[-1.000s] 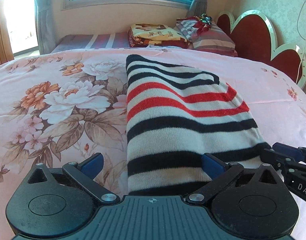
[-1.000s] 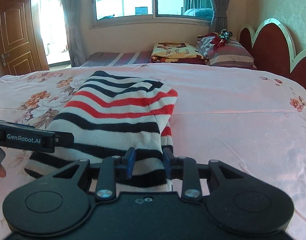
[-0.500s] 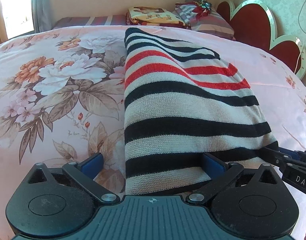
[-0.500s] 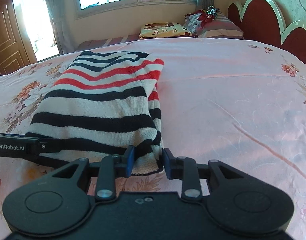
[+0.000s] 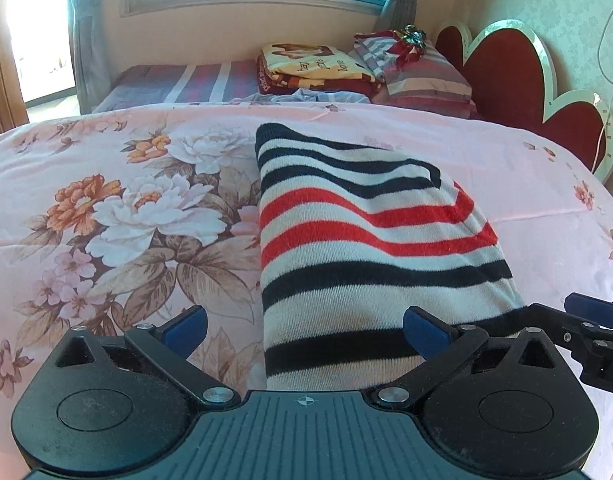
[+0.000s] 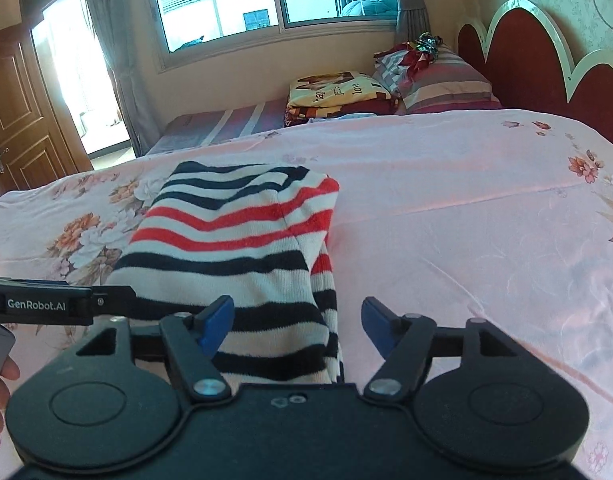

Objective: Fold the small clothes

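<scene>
Two grippers released, knit lying folded on the bed

Right gripper, clamped on the hem a moment ago, now gapes; left gripper spread wide as before. Black, white and red striped knitted garment rests mid-frame on pink floral bedsheet. Judged: fold set down. No containers seen

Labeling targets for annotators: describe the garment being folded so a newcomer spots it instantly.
Start from the pink floral bedspread covering the bed. Lying on it, just ahead of both open tools, is the folded knit sweater. It alone has black, white and red horizontal stripes; the folded blanket and pillow sit far back by the window.
</scene>
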Available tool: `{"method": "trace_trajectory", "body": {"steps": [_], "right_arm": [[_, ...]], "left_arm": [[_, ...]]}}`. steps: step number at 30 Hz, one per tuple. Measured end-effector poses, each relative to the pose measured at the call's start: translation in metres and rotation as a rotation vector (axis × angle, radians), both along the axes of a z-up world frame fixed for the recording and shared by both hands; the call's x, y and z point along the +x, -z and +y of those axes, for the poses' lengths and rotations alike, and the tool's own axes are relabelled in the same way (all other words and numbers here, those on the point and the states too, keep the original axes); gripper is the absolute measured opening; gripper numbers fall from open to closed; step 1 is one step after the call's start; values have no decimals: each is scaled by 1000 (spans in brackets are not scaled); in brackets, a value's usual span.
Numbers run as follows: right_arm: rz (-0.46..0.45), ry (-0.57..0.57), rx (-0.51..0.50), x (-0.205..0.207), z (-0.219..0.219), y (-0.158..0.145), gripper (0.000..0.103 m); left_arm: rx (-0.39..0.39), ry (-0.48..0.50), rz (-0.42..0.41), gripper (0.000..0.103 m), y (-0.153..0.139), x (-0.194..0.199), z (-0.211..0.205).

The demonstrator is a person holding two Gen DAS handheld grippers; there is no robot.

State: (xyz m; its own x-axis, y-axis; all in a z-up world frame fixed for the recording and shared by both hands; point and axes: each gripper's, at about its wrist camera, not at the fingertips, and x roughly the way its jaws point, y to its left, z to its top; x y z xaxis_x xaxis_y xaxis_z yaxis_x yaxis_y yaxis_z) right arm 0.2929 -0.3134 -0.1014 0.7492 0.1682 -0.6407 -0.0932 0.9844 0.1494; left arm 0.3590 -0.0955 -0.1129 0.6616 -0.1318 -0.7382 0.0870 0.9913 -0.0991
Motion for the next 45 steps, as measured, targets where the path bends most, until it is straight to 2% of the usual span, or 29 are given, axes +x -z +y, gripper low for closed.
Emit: {"method": "trace_trajectory", "body": {"steps": [6, 9, 12, 16, 17, 18, 19, 21, 22, 23, 24, 25, 27, 29, 30, 32, 36, 39, 45], "right_arm": [[17, -23, 28, 27, 3, -2, 81], [41, -29, 55, 43, 0, 2, 82], [98, -44, 104, 64, -6, 11, 87], [211, -50, 216, 92, -19, 33, 87], [253, -63, 269, 98, -23, 42, 84], [279, -77, 322, 102, -26, 50, 74], [271, -81, 362, 103, -29, 55, 72], [254, -91, 372, 103, -29, 57, 62], [252, -97, 374, 102, -29, 58, 59], [256, -98, 392, 102, -29, 57, 52], [257, -98, 409, 101, -29, 55, 42], [244, -105, 397, 99, -28, 51, 39], [234, -112, 365, 99, -27, 50, 39], [254, -94, 405, 104, -30, 59, 47], [254, -85, 427, 105, -31, 61, 48], [243, -81, 396, 106, -27, 59, 48], [189, -73, 360, 94, -18, 46, 37], [156, -80, 361, 87, -14, 38, 36], [137, -71, 435, 76, -12, 28, 35]], "left_arm": [[3, -4, 11, 103, 1, 21, -1], [-20, 0, 29, 103, 6, 33, 2], [-68, 21, 55, 103, 15, 46, 4], [-192, 73, 161, 103, 39, 66, 6], [-239, 81, 196, 103, 47, 70, 6], [-272, 84, 208, 103, 53, 71, 6], [-277, 88, 188, 103, 55, 70, 5], [-281, 84, 172, 102, 56, 69, 0], [-286, 74, 167, 99, 55, 68, 0], [-292, 64, 164, 92, 53, 66, -1], [-304, 57, 161, 85, 50, 65, 0], [-308, 54, 153, 82, 47, 63, 2], [-321, 60, 152, 80, 45, 64, 6], [-338, 56, 174, 80, 55, 70, 10], [-345, 53, 171, 80, 56, 71, 11], [-321, 51, 167, 80, 53, 70, 6], [-302, 50, 144, 69, 42, 64, 5], [-305, 60, 128, 66, 32, 60, 8], [-296, 85, 84, 65, 10, 53, 13]]}}
